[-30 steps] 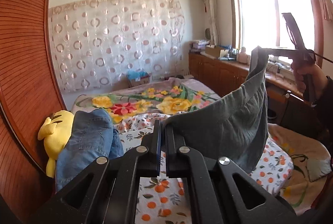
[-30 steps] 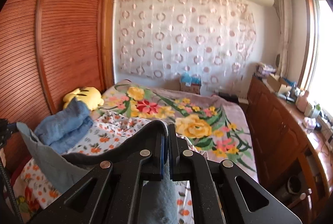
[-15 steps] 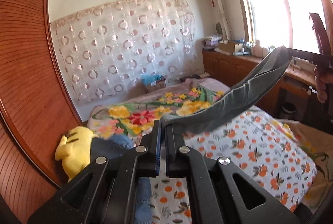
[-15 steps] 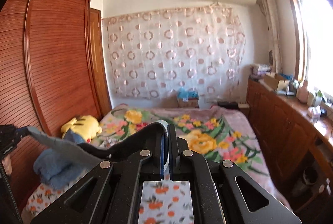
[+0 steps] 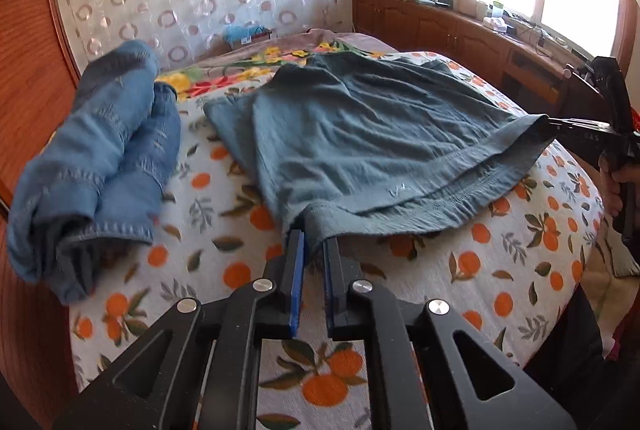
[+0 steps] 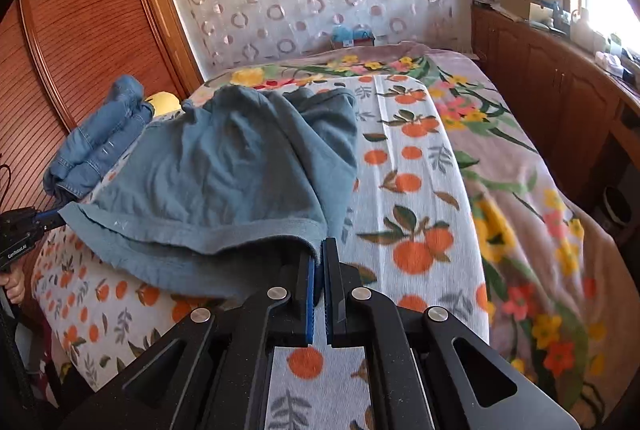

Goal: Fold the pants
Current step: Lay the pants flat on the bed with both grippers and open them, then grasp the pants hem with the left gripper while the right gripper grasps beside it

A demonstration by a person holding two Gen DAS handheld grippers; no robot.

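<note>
Grey-teal pants (image 5: 360,134) lie spread flat across the orange-print sheet (image 5: 440,270), waistband nearest me. My left gripper (image 5: 313,236) is low over the sheet at the waistband's left corner. Its jaws are opening, a gap shows between the blue pads, and the cloth corner still sits between the tips. My right gripper (image 6: 322,250) is shut on the other waistband corner of the pants (image 6: 224,166), just above the bed. Each gripper shows in the other's view: the right gripper (image 5: 554,126) at the far right, the left gripper (image 6: 48,220) at the far left.
Folded blue jeans (image 5: 108,158) lie left of the pants, with a yellow plush toy (image 6: 162,102) behind them. A wooden wardrobe (image 6: 88,42) lines the left side. Low wooden cabinets (image 5: 440,26) run under the window on the right. A floral blanket (image 6: 520,170) covers the far bed.
Both grippers have come down sharply. The pants, held up stretched between them before, now lie spread on the bed. The left jaws have parted a little.
</note>
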